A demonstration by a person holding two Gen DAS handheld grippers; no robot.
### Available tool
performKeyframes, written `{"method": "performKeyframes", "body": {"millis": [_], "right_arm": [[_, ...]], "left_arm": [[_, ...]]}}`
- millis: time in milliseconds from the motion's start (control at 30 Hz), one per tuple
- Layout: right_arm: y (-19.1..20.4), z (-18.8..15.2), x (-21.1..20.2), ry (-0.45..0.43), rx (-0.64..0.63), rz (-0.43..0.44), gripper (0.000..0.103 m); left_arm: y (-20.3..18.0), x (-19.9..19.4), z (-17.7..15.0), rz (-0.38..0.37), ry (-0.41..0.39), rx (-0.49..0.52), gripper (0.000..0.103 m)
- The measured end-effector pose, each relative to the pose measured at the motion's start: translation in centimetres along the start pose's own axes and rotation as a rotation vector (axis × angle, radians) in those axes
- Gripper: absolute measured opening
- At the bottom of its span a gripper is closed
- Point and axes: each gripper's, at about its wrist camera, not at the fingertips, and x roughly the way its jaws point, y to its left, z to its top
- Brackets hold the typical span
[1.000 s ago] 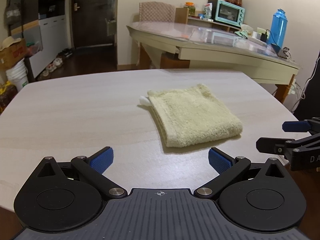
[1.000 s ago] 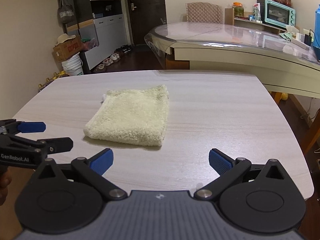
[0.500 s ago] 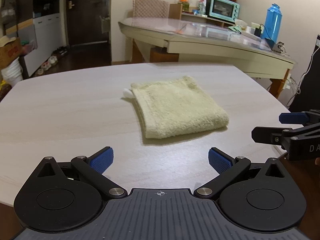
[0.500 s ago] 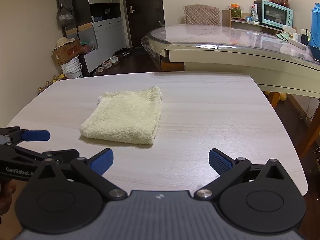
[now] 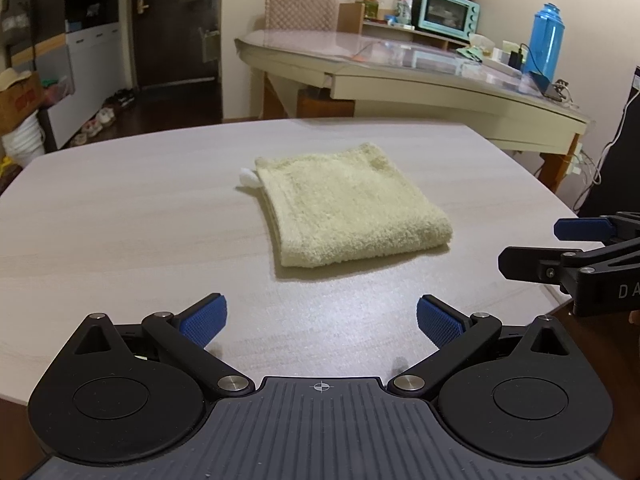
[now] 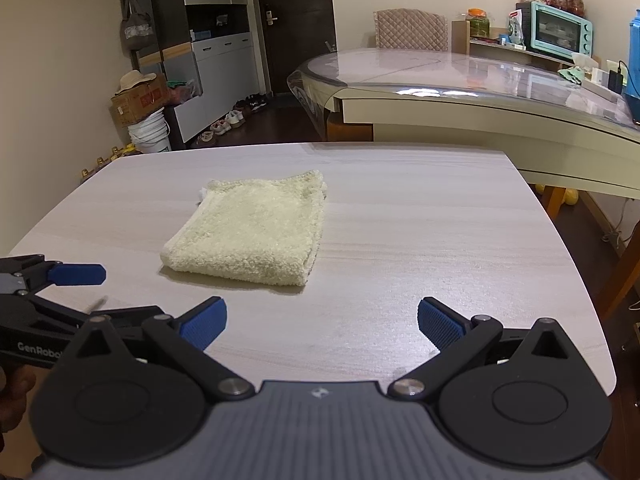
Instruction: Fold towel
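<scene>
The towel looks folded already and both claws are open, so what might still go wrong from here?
1. The towel lies folded on the table, with loose layered edges along one side; a finger brushing them might undo the fold.
2. The left gripper and right gripper hover close together near the table's front edge, so they might knock each other.
3. A white tag sticks out at the far corner and might snag.

White lettering "GenRobo" stands on the black left hand-held gripper (image 6: 76, 292), and the letters "DA" on the black right hand-held gripper (image 5: 532, 246).
</scene>
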Motion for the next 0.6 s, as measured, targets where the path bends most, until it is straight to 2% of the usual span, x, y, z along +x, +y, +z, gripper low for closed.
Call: {"method": "performKeyframes", "body": {"millis": [600], "right_arm": [[0.23, -0.20, 0.34, 0.011, -0.020, 0.013, 0.103]], "left_arm": [[0.07, 0.12, 0.01, 0.013, -0.002, -0.008, 0.103]]}}
